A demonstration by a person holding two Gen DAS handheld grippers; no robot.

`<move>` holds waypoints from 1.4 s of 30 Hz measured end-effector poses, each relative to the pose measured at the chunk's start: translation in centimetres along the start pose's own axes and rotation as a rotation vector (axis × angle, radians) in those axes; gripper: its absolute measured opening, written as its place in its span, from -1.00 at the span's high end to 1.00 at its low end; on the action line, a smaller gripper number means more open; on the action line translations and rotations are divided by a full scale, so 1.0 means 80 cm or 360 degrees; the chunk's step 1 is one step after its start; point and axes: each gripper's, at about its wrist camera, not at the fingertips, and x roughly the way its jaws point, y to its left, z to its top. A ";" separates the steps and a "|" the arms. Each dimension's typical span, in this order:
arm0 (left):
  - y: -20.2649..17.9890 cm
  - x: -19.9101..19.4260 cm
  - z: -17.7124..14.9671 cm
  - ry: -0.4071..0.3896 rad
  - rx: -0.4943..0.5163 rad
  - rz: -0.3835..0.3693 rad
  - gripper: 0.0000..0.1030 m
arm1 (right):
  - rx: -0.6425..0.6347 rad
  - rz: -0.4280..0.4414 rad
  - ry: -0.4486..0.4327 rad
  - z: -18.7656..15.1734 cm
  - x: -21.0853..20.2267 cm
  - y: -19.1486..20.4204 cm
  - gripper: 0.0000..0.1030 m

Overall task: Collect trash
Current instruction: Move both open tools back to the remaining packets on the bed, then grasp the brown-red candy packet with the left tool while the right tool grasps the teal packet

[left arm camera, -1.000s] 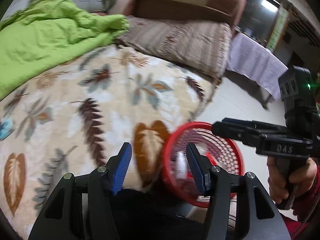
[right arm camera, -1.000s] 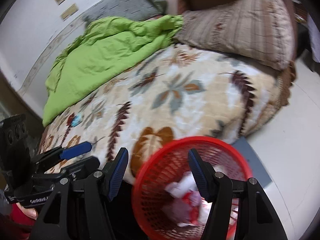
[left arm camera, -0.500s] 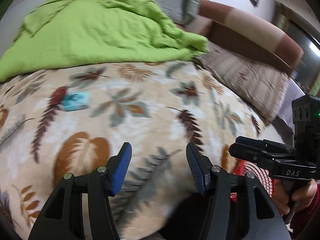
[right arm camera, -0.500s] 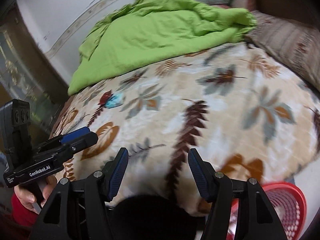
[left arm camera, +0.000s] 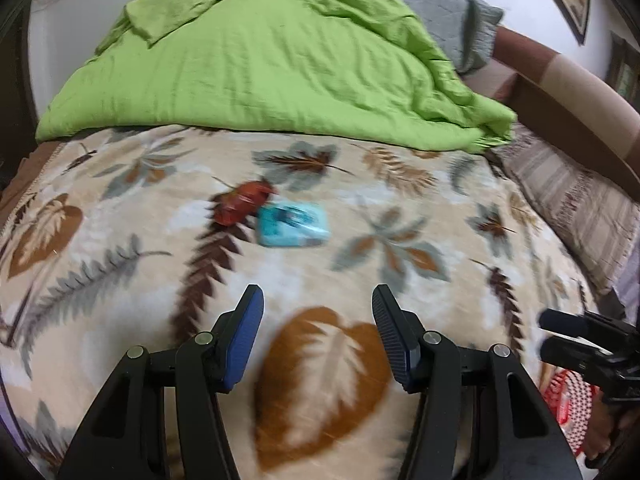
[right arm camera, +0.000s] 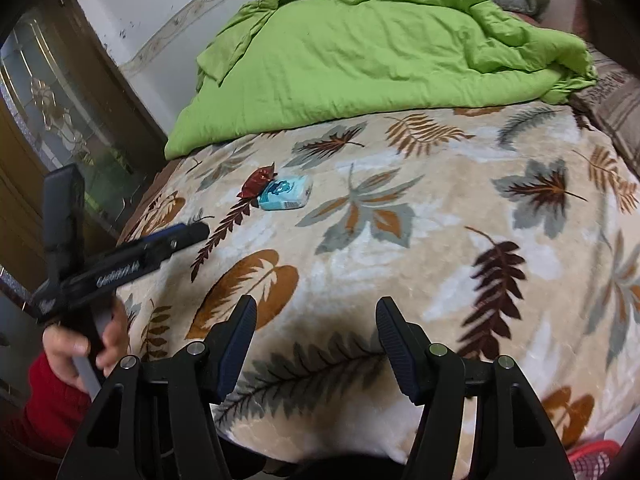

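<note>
A blue packet (right arm camera: 285,193) lies flat mid-blanket (right arm camera: 440,216), long side running left-right, a red wrapper (right arm camera: 256,182) touching its left end (pointing up-right). Left gripper (left arm camera: 318,332) and right gripper (right arm camera: 316,344) hover spread, empty.

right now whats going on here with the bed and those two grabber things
A person is collecting trash with a gripper in each hand. Both the left gripper and the right gripper are open and empty, pointed over the leaf-patterned blanket. Two pieces lie touching on it, not yet picked up: a crumpled red wrapper and a light blue packet. The red basket sits at the bed's edge on the right. A green quilt is bunched behind.
</note>
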 end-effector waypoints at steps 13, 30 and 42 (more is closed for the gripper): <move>0.075 0.128 0.079 0.0089 0.0092 0.0136 -0.07 | 0.0010 0.0012 0.0047 0.039 0.052 -0.013 -0.29; 0.108 0.174 0.080 0.0120 -0.0111 0.0117 0.28 | -0.0151 0.0103 0.0068 0.104 0.116 -0.007 -0.29; 0.134 0.081 0.027 -0.0025 -0.0406 0.0323 0.28 | -0.0213 0.0233 0.0293 0.202 0.311 0.024 -0.29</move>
